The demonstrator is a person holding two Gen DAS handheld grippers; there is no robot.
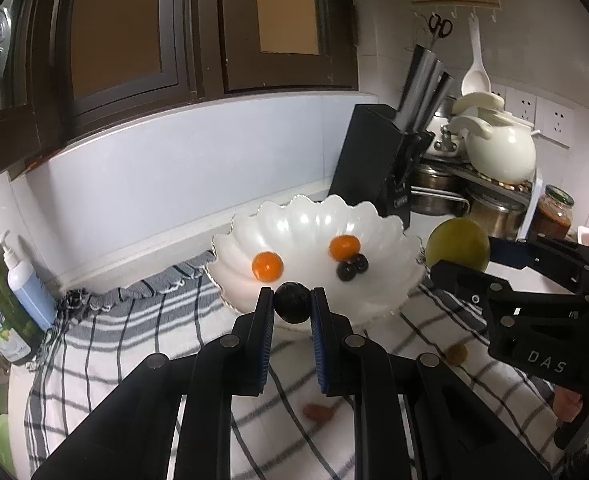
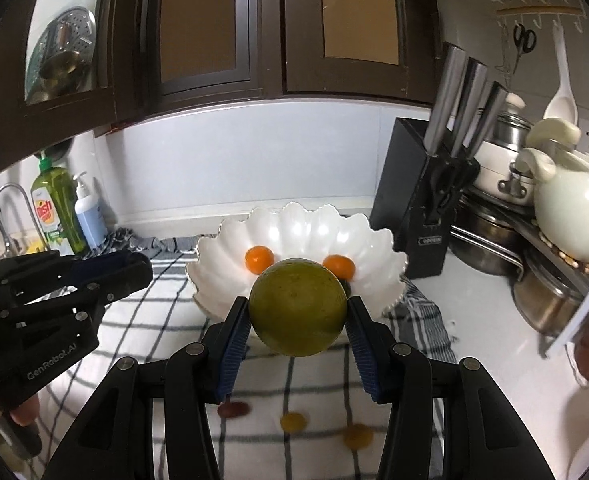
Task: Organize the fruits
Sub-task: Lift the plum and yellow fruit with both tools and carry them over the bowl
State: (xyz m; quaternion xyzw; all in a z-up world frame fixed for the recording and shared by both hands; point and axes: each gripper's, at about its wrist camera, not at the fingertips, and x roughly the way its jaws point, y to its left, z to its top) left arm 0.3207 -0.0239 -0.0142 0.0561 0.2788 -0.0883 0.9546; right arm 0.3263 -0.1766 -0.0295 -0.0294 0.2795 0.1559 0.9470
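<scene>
A white scalloped bowl [image 1: 386, 236] stands on a striped cloth and holds two small oranges [image 1: 267, 266] and dark grapes [image 1: 352, 266]. My left gripper [image 1: 292, 300] is shut on a dark round fruit [image 1: 292, 303], held just before the bowl's near rim. My right gripper [image 2: 298, 308] is shut on a large green citrus [image 2: 297, 307] in front of the bowl [image 2: 222, 260]; it also shows in the left wrist view [image 1: 457, 243] at the bowl's right. Small loose fruits [image 2: 292, 421] lie on the cloth below.
A black knife block [image 1: 368, 160] stands right of the bowl, with pots and a white teapot [image 1: 498, 148] behind. Soap bottles [image 1: 26, 280] stand at the left by the sink. A jar [image 1: 553, 216] sits far right. The striped cloth [image 1: 106, 344] covers the counter.
</scene>
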